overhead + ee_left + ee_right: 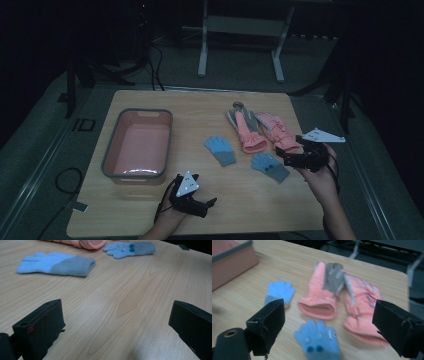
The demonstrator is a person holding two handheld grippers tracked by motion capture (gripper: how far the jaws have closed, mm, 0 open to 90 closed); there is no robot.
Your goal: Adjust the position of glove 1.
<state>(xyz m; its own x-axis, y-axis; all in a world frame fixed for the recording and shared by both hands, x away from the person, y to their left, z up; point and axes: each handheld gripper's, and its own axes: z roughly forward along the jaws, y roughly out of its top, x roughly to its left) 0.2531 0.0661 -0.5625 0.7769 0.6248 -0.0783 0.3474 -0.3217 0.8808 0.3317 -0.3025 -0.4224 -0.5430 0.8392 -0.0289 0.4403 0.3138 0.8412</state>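
Right gripper (325, 327) hovers with jaws spread, the dotted blue glove (318, 341) just below between them; left gripper (115, 325) spread, empty.

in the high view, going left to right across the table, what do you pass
pink bin → left tongs → plain blue glove → first pink glove → blue glove with dots → right tongs

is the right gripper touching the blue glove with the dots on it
Apart. In the right gripper view, the right gripper has its jaws wide open, and the dotted blue glove lies flat on the table between them, touching neither jaw.
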